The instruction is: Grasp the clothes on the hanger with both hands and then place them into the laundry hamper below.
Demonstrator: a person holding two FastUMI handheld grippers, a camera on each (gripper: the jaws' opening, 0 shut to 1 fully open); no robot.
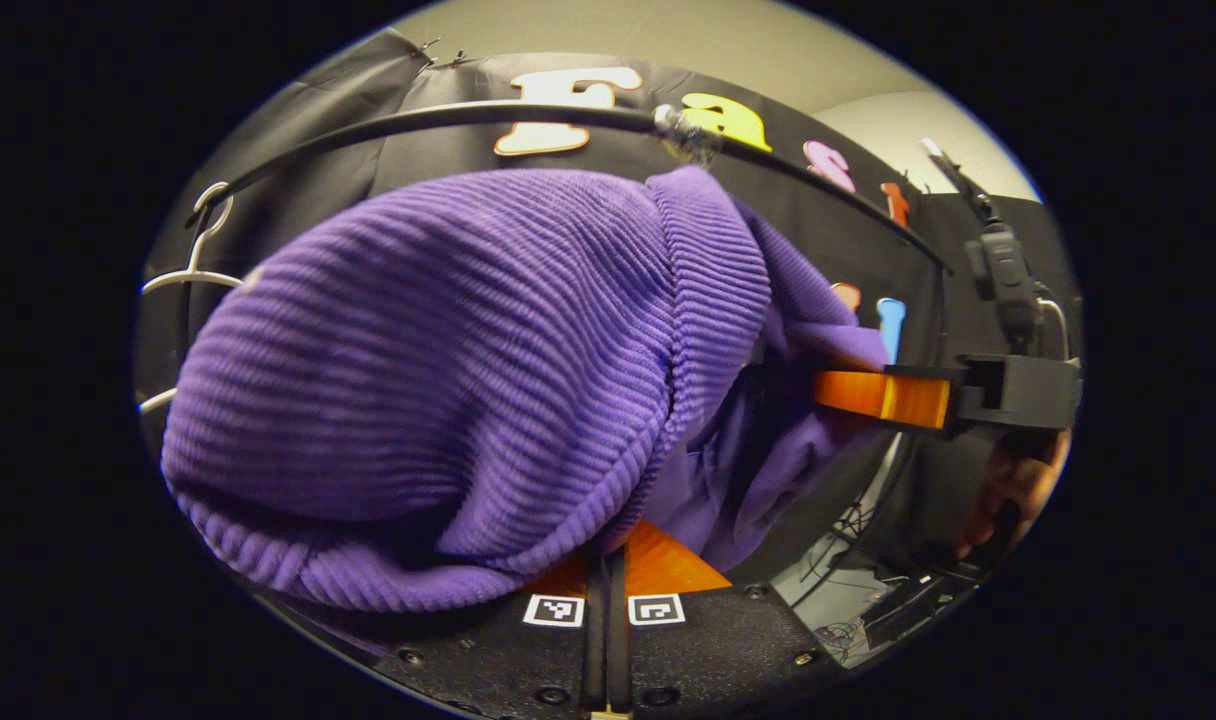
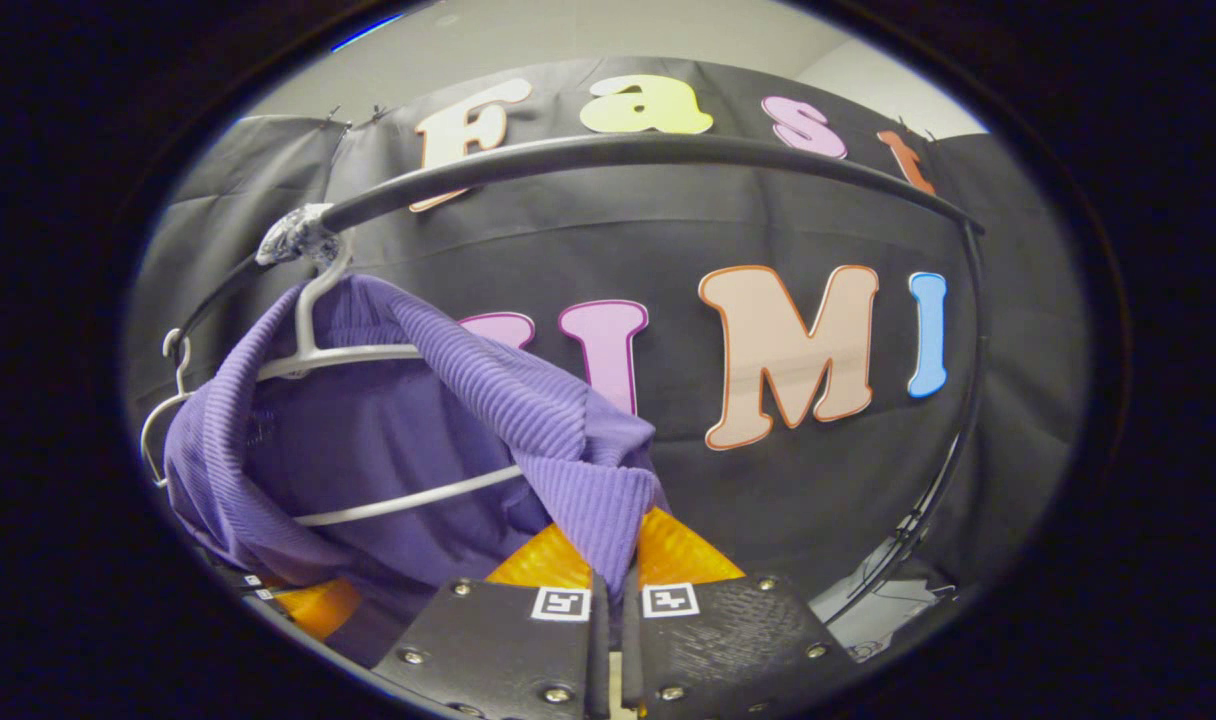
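I have both grippers pinched on the purple top (image 2: 408, 430), my left gripper (image 1: 604, 560) nipping its thick ribbed hem and my right gripper (image 2: 613, 560) clamped narrow on a ribbed edge, so the soft knit can be drawn off together. It hangs draped on the thin wire hanger (image 2: 368, 352), whose hook rides the curved black rail (image 2: 648, 152).

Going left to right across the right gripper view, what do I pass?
Empty white hanger at the rail's left end → purple garment on its own hanger → right gripper, jaws shut on the garment's ribbed edge → rack's upright post.
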